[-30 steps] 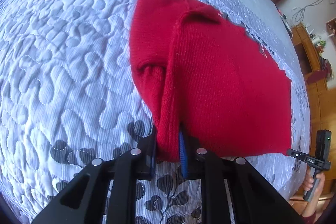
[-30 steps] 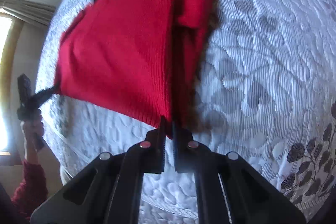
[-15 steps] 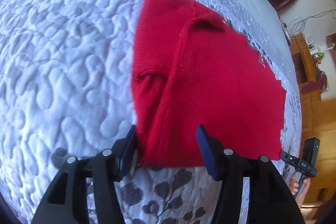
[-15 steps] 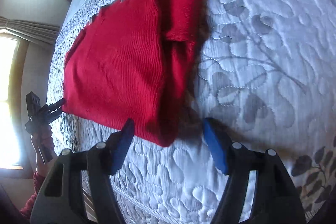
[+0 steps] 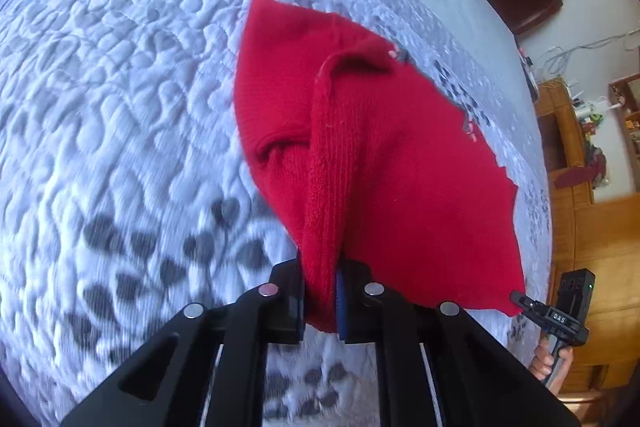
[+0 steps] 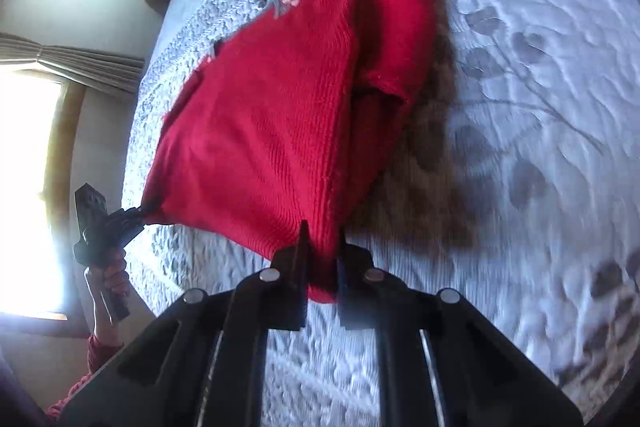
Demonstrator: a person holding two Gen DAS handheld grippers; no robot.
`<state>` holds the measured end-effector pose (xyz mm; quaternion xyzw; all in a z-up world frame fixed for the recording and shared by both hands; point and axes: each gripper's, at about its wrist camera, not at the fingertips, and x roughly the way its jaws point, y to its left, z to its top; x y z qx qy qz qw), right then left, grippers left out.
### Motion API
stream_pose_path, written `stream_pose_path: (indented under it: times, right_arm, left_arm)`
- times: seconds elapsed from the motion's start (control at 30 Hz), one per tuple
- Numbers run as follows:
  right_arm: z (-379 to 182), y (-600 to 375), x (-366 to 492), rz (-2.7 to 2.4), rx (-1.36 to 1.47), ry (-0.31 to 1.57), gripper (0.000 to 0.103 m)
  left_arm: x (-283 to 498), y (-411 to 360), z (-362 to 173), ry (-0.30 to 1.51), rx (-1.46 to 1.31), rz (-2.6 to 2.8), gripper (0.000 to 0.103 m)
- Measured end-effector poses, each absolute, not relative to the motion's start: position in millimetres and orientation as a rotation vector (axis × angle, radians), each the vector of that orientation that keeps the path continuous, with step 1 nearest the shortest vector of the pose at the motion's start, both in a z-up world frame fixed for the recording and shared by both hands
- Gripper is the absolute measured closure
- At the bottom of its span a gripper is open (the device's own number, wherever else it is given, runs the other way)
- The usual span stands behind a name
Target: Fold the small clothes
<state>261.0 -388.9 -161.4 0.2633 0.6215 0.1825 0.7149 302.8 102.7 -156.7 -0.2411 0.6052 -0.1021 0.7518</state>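
Red knitted garment (image 5: 400, 155) on white quilted bedspread with grey leaf print (image 5: 120, 99), gripped at two near corners.

Left tool (image 5: 320, 303): narrow, clamped on a bunched ribbed corner of the garment at 6 o'clock in its own view. Right tool (image 6: 322, 279): narrow, clamped on the opposite near corner, also at 6 o'clock. Garment folded, one sleeve tucked along its side, near edge lifted and pulled taut between both tools, far part lying on the bedspread. Opposite tool seen at 4 o'clock in left view, at 8 o'clock in right view. Wooden cabinet (image 5: 592, 227) at 3 o'clock; bright window (image 6: 28, 195) at 9 o'clock.
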Motion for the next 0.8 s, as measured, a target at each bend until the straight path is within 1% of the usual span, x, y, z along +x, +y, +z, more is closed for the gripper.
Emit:
stream_pose_path:
  times: [0.23,0.37,0.47,0.57,0.67,0.77,0.8]
  right_arm:
    - [-137,-396,178,0.412,0.513,1.410,0.094]
    - [-138,-402,125,0.409,0.492,1.438,0.094]
    - [-147,-408,94,0.402,0.516,1.446,0.094]
    - [-164,-406,77,0.347,0.481,1.462,0.093]
    - [-194,-400,79,0.303,0.463,1.485,0.091]
    - [-195,-405,75,0.296,0.479,1.479,0.091]
    - [-191,-405,74,0.302,0.471,1.476,0.090]
  left_arm:
    - [213,94,-137,1.359,-0.525,-0.286,0.092]
    - [156,90,-134,1.364,-0.490,-0.302,0.092]
    - [128,87,-139,1.376,-0.477,-0.305,0.092]
    - [113,80,-154,1.378,-0.409,-0.270,0.092]
    - [117,76,-176,1.384,-0.357,-0.240,0.091]
    - [117,71,-176,1.358,-0.329,-0.239,0.090]
    - [115,71,-172,1.350,-0.310,-0.242,0.086]
